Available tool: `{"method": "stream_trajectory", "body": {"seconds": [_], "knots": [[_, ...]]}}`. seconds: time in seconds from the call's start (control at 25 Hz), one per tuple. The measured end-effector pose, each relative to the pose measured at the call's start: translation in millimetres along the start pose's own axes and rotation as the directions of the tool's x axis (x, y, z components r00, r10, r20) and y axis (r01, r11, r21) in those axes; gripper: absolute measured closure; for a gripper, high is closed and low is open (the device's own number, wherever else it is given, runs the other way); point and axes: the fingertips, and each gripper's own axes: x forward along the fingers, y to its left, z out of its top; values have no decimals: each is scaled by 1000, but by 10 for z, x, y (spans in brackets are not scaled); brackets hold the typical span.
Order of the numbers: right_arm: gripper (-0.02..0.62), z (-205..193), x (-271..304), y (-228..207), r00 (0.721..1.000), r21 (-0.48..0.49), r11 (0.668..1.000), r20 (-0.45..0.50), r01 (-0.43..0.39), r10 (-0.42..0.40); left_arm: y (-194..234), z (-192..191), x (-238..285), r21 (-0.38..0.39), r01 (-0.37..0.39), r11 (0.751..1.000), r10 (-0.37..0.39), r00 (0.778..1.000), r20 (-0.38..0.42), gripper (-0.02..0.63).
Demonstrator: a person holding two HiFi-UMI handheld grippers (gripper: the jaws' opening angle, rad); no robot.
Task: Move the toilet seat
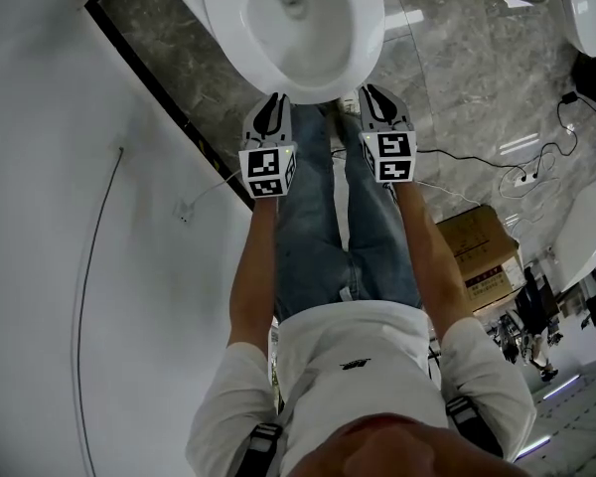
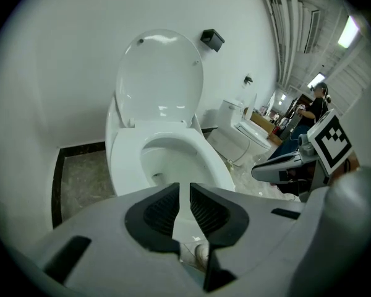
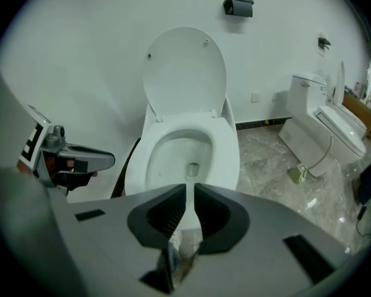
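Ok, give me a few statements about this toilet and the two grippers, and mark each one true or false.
1. The toilet lid stands raised. True.
2. The left gripper is clamped on the seat. False: its jaws are together with nothing between them, and the seat is not gripped.
3. The right gripper is wide open. False: it is shut and empty.
4. A second toilet stands along the same wall. True.
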Motion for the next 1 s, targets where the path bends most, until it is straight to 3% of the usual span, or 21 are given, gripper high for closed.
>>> {"method": "stream_trajectory", "body": {"seconds": [0.32, 0.4, 0.48, 1.0], "knots": [[558, -312, 260, -105, 999, 27, 1000, -48, 0, 2, 134, -323, 144, -64, -22, 998, 20, 999, -32, 571], [551, -341, 305, -139, 998, 32, 999, -57, 2, 0, 159, -374, 179, -73, -29, 997, 26, 999, -42, 545], [500, -384, 354, -175, 998, 36, 999, -69, 7, -5, 203, -424, 210, -87, -43, 995, 39, 998, -55, 477], [388, -670, 584, -350, 990, 127, 992, -142, 9, 9, 537, -713, 341, -216, -173, 961, 150, 981, -121, 387]]}}
